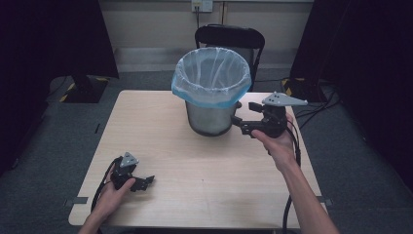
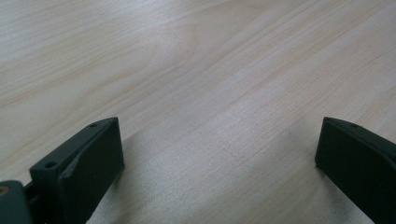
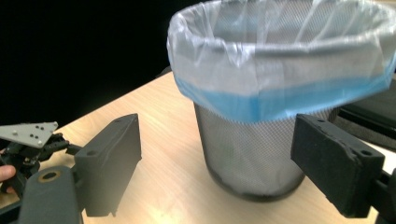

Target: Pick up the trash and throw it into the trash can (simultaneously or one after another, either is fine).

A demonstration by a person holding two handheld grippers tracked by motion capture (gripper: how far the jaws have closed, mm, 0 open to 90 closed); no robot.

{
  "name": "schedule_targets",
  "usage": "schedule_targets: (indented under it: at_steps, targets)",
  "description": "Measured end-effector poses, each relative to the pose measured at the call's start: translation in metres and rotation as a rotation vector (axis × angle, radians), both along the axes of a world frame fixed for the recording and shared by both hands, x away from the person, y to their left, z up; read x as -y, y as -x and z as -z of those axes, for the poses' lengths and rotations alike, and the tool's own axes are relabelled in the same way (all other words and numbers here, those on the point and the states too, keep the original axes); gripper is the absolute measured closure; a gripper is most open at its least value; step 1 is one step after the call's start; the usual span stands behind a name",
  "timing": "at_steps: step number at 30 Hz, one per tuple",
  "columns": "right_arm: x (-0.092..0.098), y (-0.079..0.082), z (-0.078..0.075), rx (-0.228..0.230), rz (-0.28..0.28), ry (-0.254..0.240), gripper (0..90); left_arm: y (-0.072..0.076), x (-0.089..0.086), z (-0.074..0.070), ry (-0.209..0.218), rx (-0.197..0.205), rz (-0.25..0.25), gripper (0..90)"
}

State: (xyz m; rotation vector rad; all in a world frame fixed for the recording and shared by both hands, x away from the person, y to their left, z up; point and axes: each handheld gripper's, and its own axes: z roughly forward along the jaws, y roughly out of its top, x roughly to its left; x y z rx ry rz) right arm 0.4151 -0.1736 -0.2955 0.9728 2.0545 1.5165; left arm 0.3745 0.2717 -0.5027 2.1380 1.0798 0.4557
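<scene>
Right gripper (image 1: 245, 118) sits just right of the mesh bin (image 1: 210, 115), jaws wide, holding nothing; left gripper (image 1: 144, 182) rests near-left, jaws wide, empty.

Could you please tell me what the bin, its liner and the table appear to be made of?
The round grey bin looks like fine metal mesh, since tiny perforations show across its wall. The translucent liner with a blue edge seems to be thin plastic film, as it is wrinkled, glossy and folded over the rim. The pale table looks like wood or wood-pattern laminate: light grain lines, smooth matte sheen.
</scene>
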Motion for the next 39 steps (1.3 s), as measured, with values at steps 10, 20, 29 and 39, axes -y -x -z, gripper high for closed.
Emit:
schedule_targets:
  at_steps: [10,20,29,39]
  targets:
    - [0.015,0.009,0.037,-0.060,0.034,0.021,15.4,0.000,0.000,0.000,0.000,0.000,0.000,0.6]
    - [0.034,0.021,0.078,-0.124,0.100,0.033,18.7,0.000,0.000,0.000,0.000,0.000,0.000,0.6]
    - [0.046,0.030,0.128,-0.228,0.139,0.130,18.1,0.000,-0.001,0.000,-0.010,-0.001,0.006,0.6]
    - [0.054,0.038,0.163,-0.327,0.163,0.179,16.2,0.000,-0.001,0.000,-0.010,-0.001,0.006,0.6]
